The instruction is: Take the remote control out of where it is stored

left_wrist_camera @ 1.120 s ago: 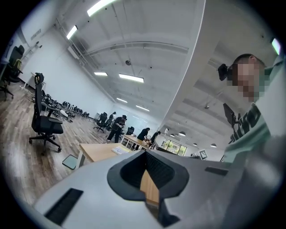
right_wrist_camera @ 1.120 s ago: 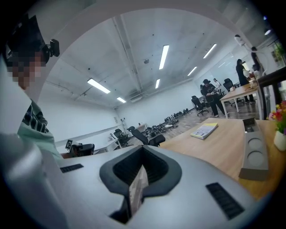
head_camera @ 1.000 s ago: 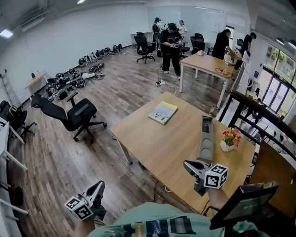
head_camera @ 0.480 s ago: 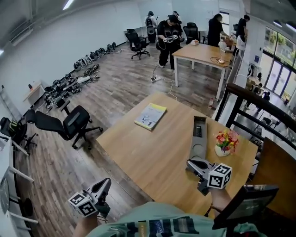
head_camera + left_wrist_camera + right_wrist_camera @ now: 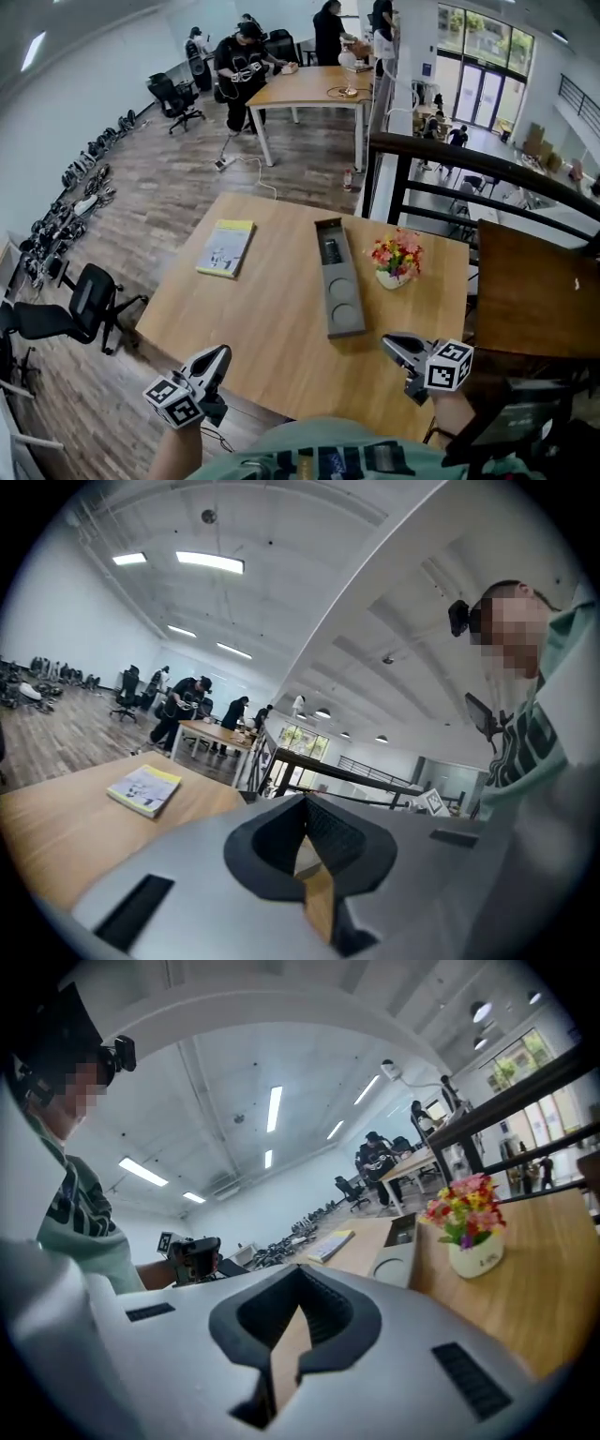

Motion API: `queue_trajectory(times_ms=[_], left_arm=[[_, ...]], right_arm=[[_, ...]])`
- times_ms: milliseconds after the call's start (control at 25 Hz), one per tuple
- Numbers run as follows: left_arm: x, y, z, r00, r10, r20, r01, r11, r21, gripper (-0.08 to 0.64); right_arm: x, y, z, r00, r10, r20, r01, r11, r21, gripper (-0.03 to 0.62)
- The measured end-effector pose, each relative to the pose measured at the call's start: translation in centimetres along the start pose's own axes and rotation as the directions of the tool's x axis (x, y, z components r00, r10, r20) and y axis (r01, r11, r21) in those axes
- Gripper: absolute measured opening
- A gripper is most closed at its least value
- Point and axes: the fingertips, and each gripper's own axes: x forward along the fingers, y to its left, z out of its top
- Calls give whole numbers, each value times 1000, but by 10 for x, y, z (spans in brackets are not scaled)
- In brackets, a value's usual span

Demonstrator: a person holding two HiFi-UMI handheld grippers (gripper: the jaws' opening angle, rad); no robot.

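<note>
A long grey holder (image 5: 343, 314) lies along the middle of the wooden table (image 5: 272, 319). A dark remote control (image 5: 330, 250) rests in its far compartment, and the near round recess is empty. My left gripper (image 5: 221, 352) hangs at the table's near left edge, shut and empty. Over the near right of the table my right gripper (image 5: 387, 339) is also shut and empty, a short way in front of the holder's near end. The right gripper view shows the holder (image 5: 398, 1251) ahead beyond the closed jaws. Neither gripper touches the holder.
A white pot of flowers (image 5: 397, 260) stands just right of the holder. A yellow book (image 5: 226, 247) lies at the table's left. A black railing (image 5: 487, 173) and a brown panel (image 5: 534, 300) are at the right. Office chairs and people at another table are farther off.
The head view has swung so the table now sits in the middle, with holder and remote straight ahead. Both grippers stay low near the table's near edge, still shut.
</note>
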Motion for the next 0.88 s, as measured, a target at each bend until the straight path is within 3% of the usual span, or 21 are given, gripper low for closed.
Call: queue_trajectory(times_ms=[160,320,400,520,680,880], left_arm=[[60,19,4,991,-136,-4,136,991,6,-6],[111,45,11,969,-248,-4,248,969,13,-6],[135,55,19,959,-282,-19,282,959,21,-6],[163,56,25,952,-301,-60,304,951,51,-6],[201,54,11,964,-246,-98,253,966,61,-6],[278,47,-15,985,-53,-163,64,996,65,-6]], right_arm=[[-45,-7,11,984,-178,1,178,984,-17,-3],[-75,5,30,939,-343,-5,342,939,-40,-3],[-80,12,44,920,-391,2,391,919,-44,-3],[-86,24,57,912,-410,-1,409,911,-51,-3],[-124,9,60,912,-409,4,409,911,-52,-3],[-194,-44,48,927,-371,50,372,928,-27,-3]])
